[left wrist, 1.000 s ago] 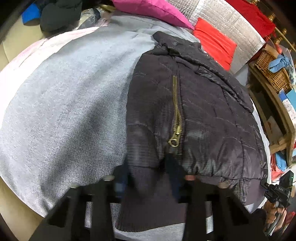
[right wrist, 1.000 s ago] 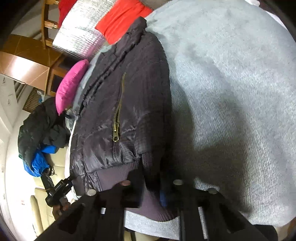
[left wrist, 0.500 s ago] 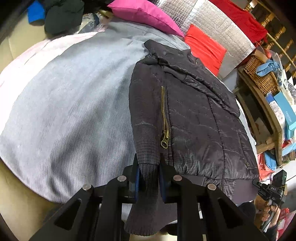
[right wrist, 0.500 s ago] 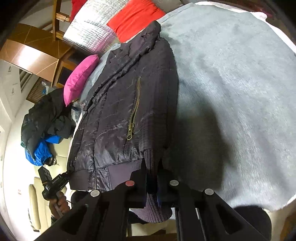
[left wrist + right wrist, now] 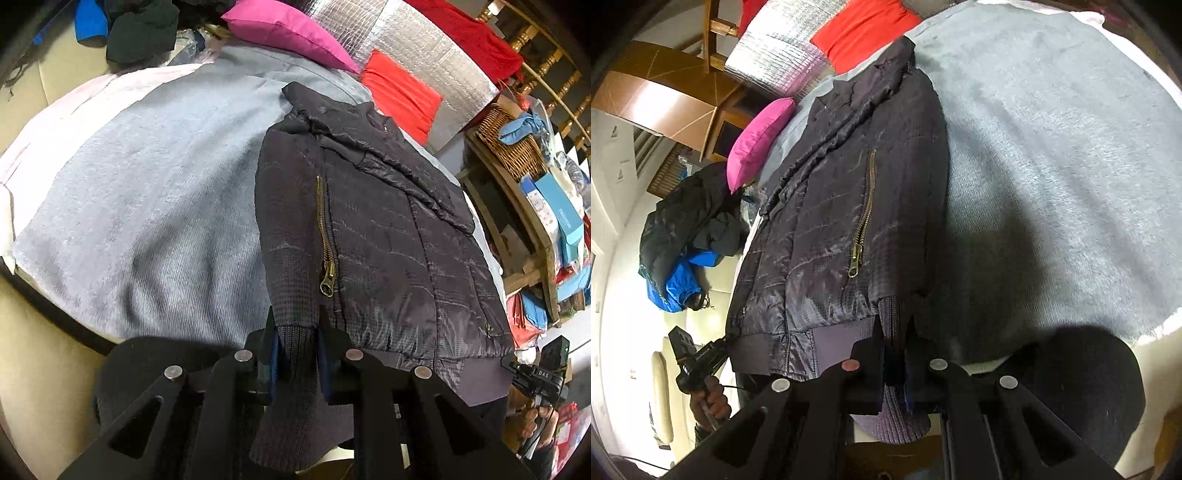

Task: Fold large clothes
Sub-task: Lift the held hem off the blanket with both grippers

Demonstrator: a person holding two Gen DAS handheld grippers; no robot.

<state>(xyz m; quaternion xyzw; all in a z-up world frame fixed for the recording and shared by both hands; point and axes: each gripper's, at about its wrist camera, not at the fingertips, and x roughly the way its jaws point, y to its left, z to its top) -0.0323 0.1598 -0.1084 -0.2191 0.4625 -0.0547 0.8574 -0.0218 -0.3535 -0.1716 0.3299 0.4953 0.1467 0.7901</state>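
Note:
A dark quilted jacket [image 5: 388, 229] with a brass pocket zipper [image 5: 327, 254] lies front-up on a grey blanket [image 5: 147, 192]. My left gripper [image 5: 295, 347] is shut on the jacket's ribbed knit hem corner [image 5: 295, 332], which hangs down past the fingers. In the right wrist view the same jacket [image 5: 849, 192] lies on the blanket [image 5: 1052, 166]. My right gripper [image 5: 895, 354] is shut on the ribbed hem [image 5: 892, 321] at the jacket's other bottom corner. Each gripper also shows small in the other's view.
A pink pillow [image 5: 288, 33], a red cushion [image 5: 402, 92] and a silver quilted panel [image 5: 424, 48] lie beyond the collar. A wooden shelf with a wicker basket [image 5: 513, 147] stands to the right. Dark and blue clothes [image 5: 683, 236] are piled beside the blanket.
Both grippers closed on the ribbed hem and pulled back toward me, drawing the jacket's bottom edge to the blanket's near edge. The jacket now lies stretched and flatter.

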